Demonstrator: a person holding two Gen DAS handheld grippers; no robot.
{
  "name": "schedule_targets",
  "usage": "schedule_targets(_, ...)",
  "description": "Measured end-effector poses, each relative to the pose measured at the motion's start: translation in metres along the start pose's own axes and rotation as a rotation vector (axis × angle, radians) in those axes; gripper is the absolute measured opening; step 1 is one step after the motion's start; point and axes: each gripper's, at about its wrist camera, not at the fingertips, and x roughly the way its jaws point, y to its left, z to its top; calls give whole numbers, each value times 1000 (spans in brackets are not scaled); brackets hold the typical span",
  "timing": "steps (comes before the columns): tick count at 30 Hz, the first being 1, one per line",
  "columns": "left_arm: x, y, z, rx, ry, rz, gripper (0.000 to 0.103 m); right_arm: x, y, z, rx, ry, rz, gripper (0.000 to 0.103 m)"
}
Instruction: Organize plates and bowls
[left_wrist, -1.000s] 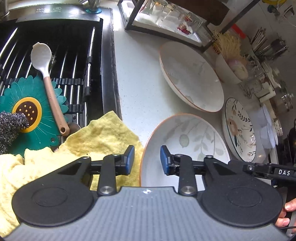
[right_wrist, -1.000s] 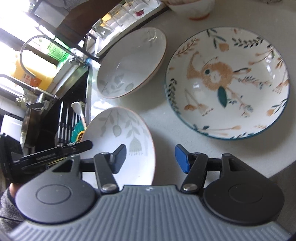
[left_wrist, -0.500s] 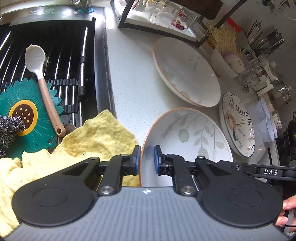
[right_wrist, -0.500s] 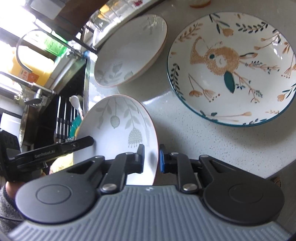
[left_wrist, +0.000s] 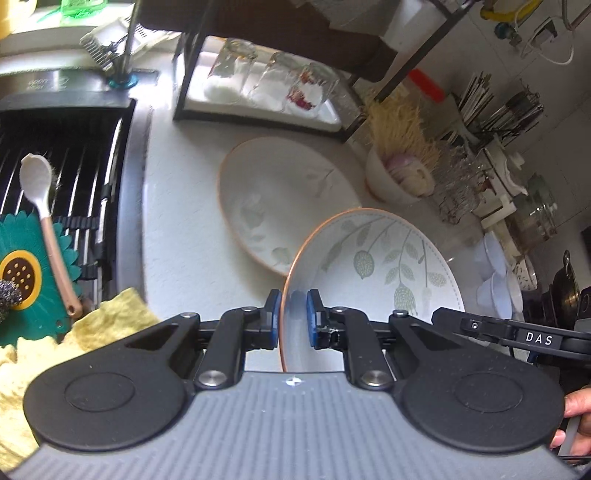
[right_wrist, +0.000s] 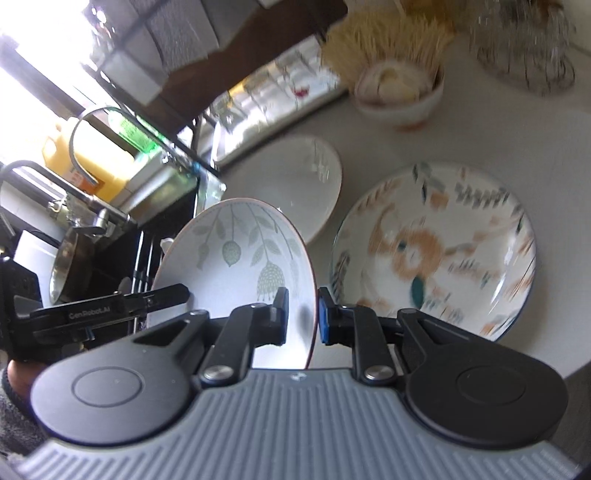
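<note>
A white leaf-patterned plate (left_wrist: 373, 269) with a thin orange rim hangs above the counter, held from both sides. My left gripper (left_wrist: 292, 319) is shut on its left rim. My right gripper (right_wrist: 303, 316) is shut on the opposite rim of the same leaf-patterned plate (right_wrist: 236, 254). A second white plate (left_wrist: 280, 201) of the same kind lies on the counter behind it, also seen as the second plate (right_wrist: 299, 184) in the right wrist view. To its right lies a fox-patterned plate (right_wrist: 436, 254) with a blue rim.
The sink (left_wrist: 66, 155) at left holds a rack, a white spoon (left_wrist: 40, 192) and a green flower mat (left_wrist: 29, 273). A yellow cloth (left_wrist: 110, 325) lies by it. A glass rack (left_wrist: 266, 85), a small bowl (left_wrist: 399, 181) and wire baskets line the back. Stacked white bowls (left_wrist: 495, 273) sit right.
Both grippers closed on the rims of the leaf-patterned plate and lifted it off the counter. It now hangs tilted in front of the second plate.
</note>
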Motion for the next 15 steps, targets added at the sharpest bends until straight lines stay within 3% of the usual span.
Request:
schedule_targets(8, 16, -71, 12, -29, -65, 8, 16, -27, -45, 33, -75, -30, 20, 19)
schedule_targets(15, 59, -114, 13, 4, -14, 60, 17, -26, -81, 47, -144, -23, -36, 19)
